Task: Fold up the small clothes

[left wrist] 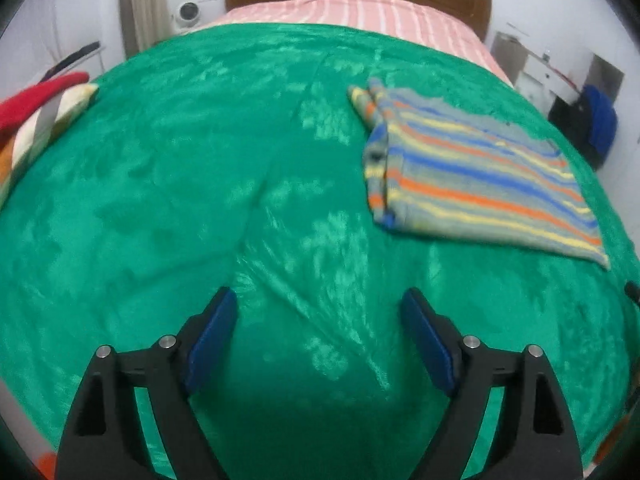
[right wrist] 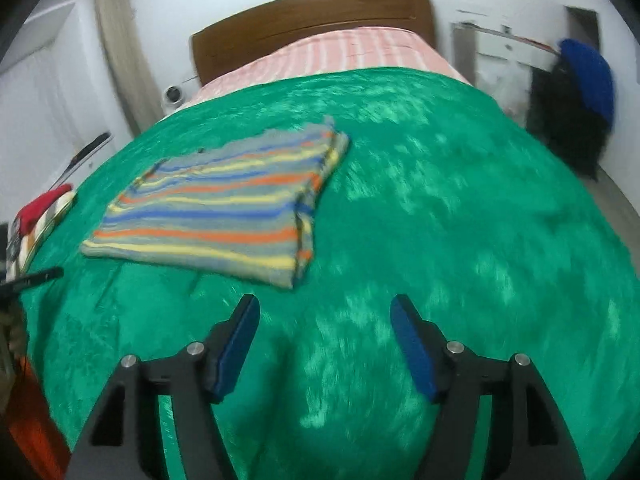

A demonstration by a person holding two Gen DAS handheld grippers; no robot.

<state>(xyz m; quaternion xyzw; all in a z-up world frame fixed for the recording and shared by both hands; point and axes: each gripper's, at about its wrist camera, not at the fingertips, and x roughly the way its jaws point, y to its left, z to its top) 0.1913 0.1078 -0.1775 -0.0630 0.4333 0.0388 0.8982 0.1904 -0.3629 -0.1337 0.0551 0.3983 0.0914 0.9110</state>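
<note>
From the left wrist, the left gripper (left wrist: 318,304) hangs with its jaws wide and empty above the green blanket (left wrist: 160,200); the striped garment (left wrist: 480,176) lies up and to the right, already folded into a flat rectangle, well apart from the pads; more clothes (left wrist: 36,112) sit heaped at the bed's left edge, seemingly unfolded; no container shows; from the right wrist, the right gripper (right wrist: 323,312) is likewise open with nothing between its pads, the striped garment (right wrist: 224,208) just beyond its left finger; so one piece looks done, others probably remain
</note>
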